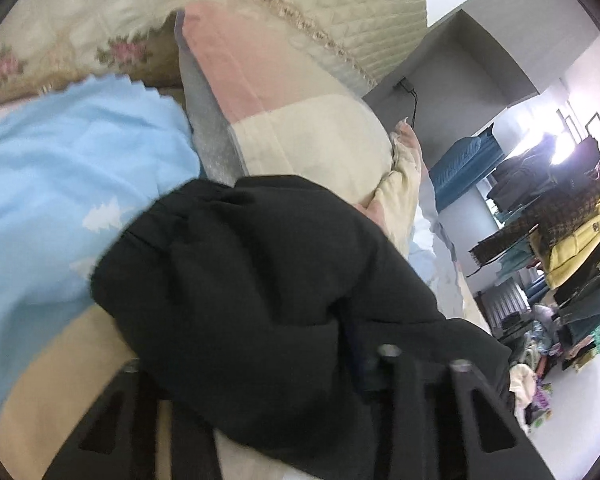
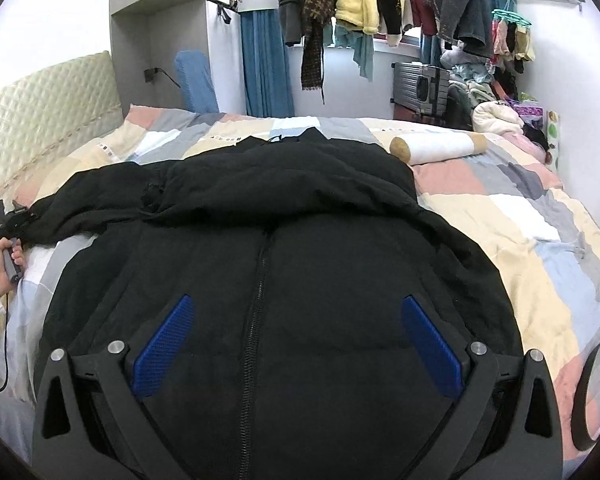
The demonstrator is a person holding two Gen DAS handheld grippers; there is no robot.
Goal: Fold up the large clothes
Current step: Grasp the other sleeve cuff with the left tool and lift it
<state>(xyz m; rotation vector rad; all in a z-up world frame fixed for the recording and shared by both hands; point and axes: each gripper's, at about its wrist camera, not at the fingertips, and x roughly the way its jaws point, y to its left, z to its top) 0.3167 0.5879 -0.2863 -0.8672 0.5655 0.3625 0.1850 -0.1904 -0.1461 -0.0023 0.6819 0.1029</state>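
Fingers (image 2: 432, 344) on my right gripper (image 2: 298, 346) spread wide over the jacket (image 2: 300, 208); left gripper (image 1: 284, 364) pinches its sleeve (image 1: 240, 280), far left on the bed (image 2: 520, 240), nearer for folding.

Black jacket (image 1: 260, 288) bunched over the left gripper (image 1: 284, 364), hiding its jaws.

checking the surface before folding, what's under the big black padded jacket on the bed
The black padded jacket lies zip-up on a patchwork quilt of pink, cream, grey and blue squares, which shows all around it. Whatever lies directly beneath the jacket's body is covered and cannot be seen.
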